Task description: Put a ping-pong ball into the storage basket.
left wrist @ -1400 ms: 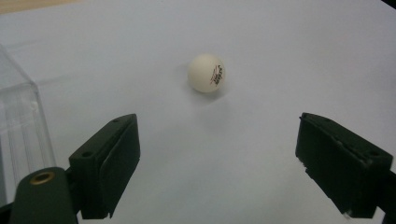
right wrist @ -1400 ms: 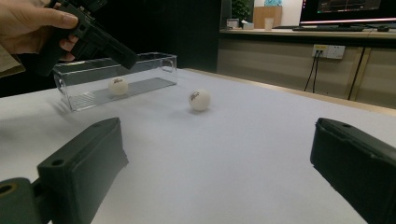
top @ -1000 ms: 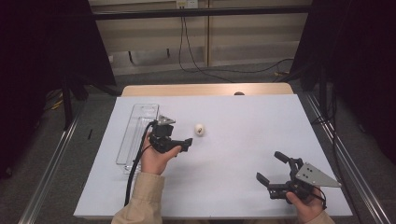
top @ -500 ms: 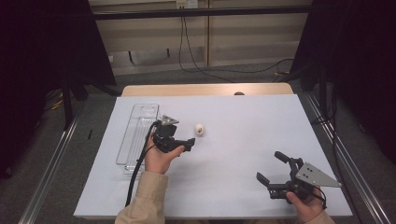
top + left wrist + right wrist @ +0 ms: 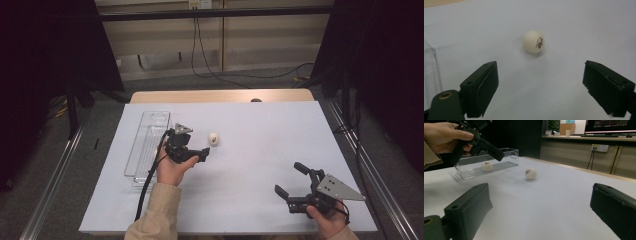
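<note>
Tabletop with white cover, one ball lying free on it.

White sheet covers the tabletop (image 5: pixel 260 150), with a strip of bare wood at the far edge; behind it are a pale wall, hanging cables and dark curtains on both sides. The ball (image 5: pixel 214 138) is cream-white, small and round, with red and dark print on its side, and it rests on the sheet just beside the clear plastic box (image 5: pixel 148 142), which holds a second ball (image 5: pixel 487 165). The left gripper (image 5: pixel 200 152) hovers near the free ball, jaws wide apart and holding nothing. The right gripper (image 5: pixel 290 181) is low at the near right, well apart, jaws also wide and empty.
</note>
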### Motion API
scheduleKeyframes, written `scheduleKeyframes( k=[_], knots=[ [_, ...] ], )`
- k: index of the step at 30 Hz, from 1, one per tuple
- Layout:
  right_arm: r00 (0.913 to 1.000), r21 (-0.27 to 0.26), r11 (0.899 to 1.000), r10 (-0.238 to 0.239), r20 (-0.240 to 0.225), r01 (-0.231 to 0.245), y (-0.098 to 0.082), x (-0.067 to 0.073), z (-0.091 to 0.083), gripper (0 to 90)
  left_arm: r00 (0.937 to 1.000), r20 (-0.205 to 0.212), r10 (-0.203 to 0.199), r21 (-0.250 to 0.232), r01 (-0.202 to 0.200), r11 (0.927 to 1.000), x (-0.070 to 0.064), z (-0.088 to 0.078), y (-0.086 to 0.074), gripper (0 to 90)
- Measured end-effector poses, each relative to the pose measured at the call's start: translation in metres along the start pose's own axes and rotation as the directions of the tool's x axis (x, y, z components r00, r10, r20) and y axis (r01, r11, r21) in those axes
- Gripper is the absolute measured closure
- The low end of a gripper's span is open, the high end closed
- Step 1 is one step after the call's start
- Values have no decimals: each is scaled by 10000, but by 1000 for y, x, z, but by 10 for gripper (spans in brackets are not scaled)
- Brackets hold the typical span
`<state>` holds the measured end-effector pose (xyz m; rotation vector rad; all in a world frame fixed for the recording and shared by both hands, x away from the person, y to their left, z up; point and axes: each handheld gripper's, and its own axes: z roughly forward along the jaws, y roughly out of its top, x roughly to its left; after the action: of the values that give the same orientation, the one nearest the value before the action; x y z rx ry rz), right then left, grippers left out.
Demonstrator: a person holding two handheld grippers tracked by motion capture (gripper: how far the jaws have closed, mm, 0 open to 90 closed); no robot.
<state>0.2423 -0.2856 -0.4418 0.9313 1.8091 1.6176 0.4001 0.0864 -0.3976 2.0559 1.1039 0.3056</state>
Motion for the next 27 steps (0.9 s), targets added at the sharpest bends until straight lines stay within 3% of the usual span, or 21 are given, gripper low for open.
scheduleKeyframes(
  k=[16,19,21,27],
  knots=[
    [10000,-29,10000,9,-23,-9,0,0,0,24,9999,4,-116,22,116,9999,-4,12,-1,130],
    [10000,-17,10000,1,-42,-1,0,0,0,24,10000,15,88,183,-88,9998,-3,13,-1,130],
    [10000,-29,10000,-15,-40,15,0,0,0,24,10000,-15,-75,80,76,9999,-4,14,-1,130],
    [10000,-30,10000,-11,-46,11,0,0,0,24,10000,-46,50,126,-49,9999,-5,17,0,130]
  ],
)
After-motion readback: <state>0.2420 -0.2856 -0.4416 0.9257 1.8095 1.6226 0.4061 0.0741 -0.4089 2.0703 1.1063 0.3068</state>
